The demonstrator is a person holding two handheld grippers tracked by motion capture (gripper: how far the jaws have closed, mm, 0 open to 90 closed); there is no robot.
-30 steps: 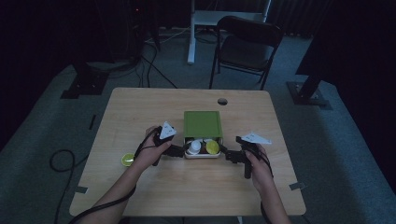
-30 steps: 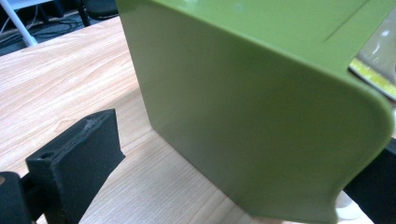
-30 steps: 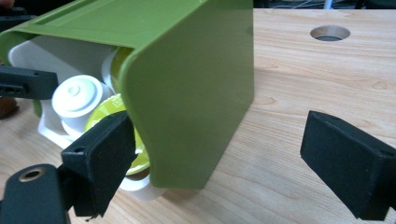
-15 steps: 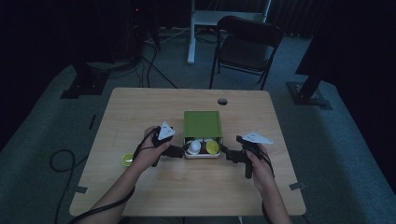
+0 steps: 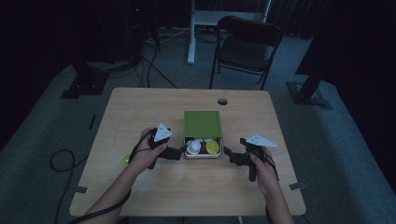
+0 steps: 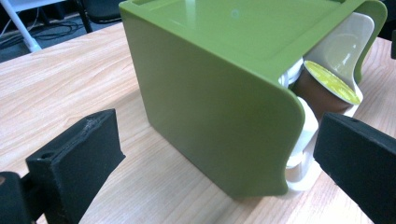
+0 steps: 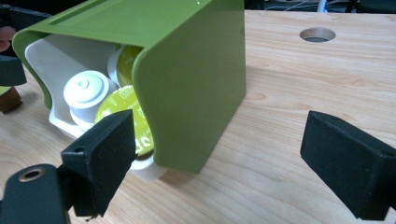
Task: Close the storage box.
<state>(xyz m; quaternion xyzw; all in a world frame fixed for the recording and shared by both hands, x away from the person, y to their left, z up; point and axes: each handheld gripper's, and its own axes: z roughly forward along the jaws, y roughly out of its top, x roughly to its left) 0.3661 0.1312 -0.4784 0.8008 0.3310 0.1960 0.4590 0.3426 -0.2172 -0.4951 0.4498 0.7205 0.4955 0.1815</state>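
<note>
Green box (image 5: 202, 125) sits mid-frame on the wooden counter (image 5: 140, 107), pods (image 5: 212, 147) inside. Left tongs (image 5: 183, 153) and right tongs (image 5: 227, 152) flank it, both wide open, holding nothing.

- The high view is looking forward and down from above the person's side, taking in the whole table (image 5: 140, 107), with a chair (image 5: 245, 44) standing beyond it at 12 o'clock.
- The left gripper view is sitting low and close, looking across the tabletop at one side wall of the green box (image 6: 210, 98), which is rising toward 12 o'clock.
- The right gripper view is sitting equally low and near, facing the box's opposite side wall, with the table's round hole (image 7: 317, 34) showing at 1 o'clock.
- All three views are sharing the green box and its open front.
</note>
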